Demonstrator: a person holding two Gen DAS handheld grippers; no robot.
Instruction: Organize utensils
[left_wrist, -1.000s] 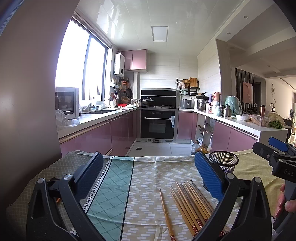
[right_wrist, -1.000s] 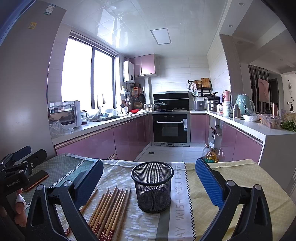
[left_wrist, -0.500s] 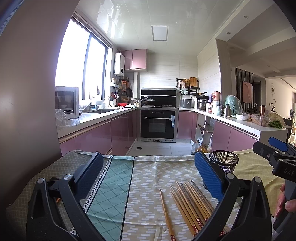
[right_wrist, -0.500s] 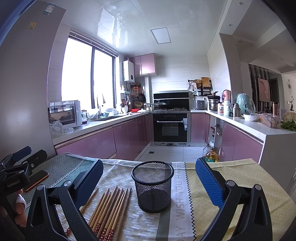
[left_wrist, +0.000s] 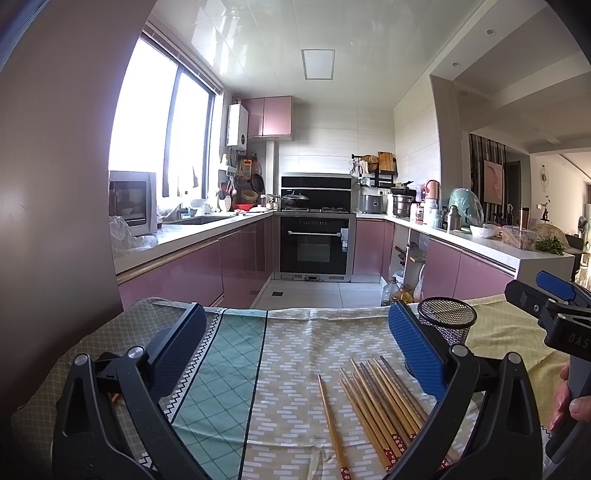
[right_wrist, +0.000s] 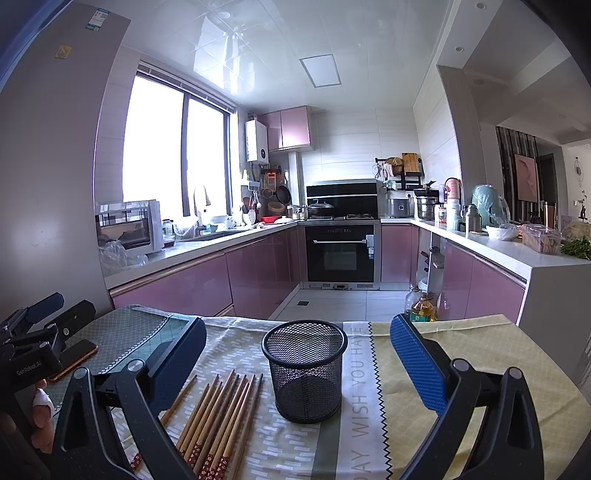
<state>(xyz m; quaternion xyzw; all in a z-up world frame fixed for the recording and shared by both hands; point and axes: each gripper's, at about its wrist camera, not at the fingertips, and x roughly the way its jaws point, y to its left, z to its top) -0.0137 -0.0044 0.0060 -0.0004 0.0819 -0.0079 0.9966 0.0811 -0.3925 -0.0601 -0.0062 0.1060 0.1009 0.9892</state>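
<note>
While both claws gape, chopsticks flank the holder (apart).

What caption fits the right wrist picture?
Open right gripper facing an empty mesh cup, with wooden chopsticks lying beside it on the tablecloth.

Bare cloth right of mesh cup, chopsticks crowding its left, phone far left

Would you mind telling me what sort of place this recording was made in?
Most likely a home kitchen: a built-in oven sits under a hob, pink cabinets run below counters crowded with pots, and a cloth-covered table up front holds chopsticks and a mesh holder.
</note>
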